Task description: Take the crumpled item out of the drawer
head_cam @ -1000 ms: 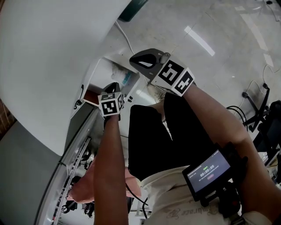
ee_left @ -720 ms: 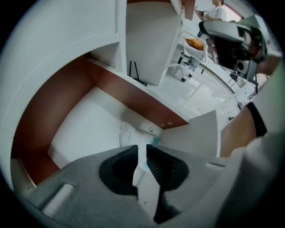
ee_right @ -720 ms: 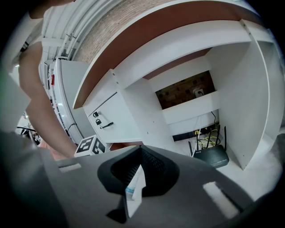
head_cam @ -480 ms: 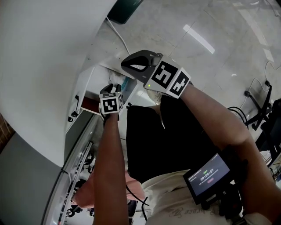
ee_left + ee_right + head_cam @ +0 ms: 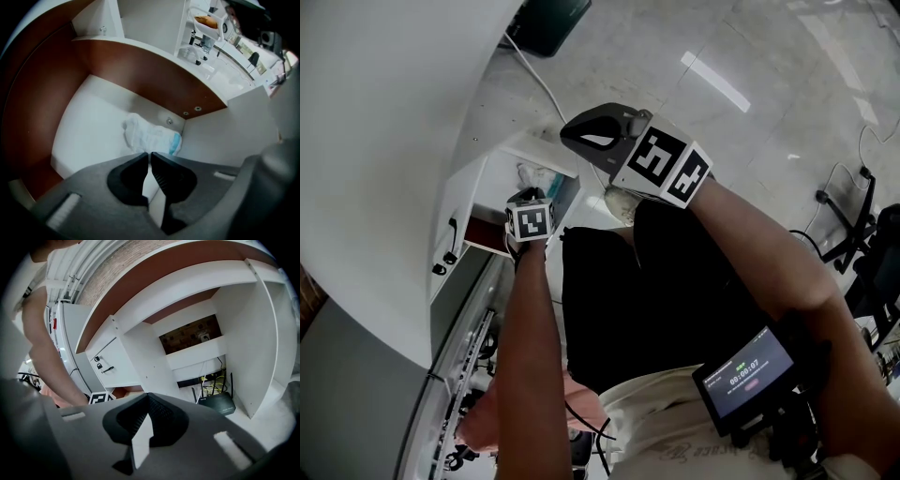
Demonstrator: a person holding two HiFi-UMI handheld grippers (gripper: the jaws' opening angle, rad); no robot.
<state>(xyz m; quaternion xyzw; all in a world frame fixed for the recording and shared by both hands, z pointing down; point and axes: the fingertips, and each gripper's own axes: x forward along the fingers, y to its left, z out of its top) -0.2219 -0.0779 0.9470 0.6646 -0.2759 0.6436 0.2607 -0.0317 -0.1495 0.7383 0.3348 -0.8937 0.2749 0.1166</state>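
The left tool (image 5: 150, 154) hangs above the crumpled item (image 5: 149, 136) in the drawer (image 5: 86, 129). Its jaws have just been closing to a thin gap, with nothing between them. The right tool (image 5: 147, 397) is clenched and empty.

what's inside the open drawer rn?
One crumpled white item with a blue edge, lying in a corner. The left gripper, whose jaws have just been closing with nothing between them, hides the near floor of the drawer.
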